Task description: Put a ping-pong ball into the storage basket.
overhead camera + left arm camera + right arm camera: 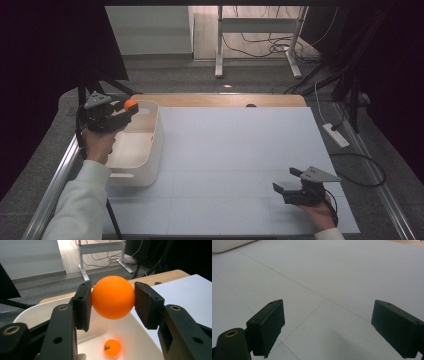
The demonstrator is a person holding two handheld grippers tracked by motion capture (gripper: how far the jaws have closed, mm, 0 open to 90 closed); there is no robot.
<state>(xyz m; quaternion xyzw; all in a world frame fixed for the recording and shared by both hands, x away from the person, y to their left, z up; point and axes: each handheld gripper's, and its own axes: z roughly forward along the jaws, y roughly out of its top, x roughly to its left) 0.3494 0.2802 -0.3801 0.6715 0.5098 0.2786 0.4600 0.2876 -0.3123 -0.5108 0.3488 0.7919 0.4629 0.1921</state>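
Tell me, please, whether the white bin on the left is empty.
Not empty. The left gripper view shows one orange ball lying on the floor of the white bin, below the second orange ball held in the left gripper.

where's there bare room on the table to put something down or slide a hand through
Most of the white mat is bare: the whole stretch between the white bin at the left and the right claw, open near the front right corner. It is crowded only at the bin, where the left claw holds an orange ball above it and another ball lies inside.
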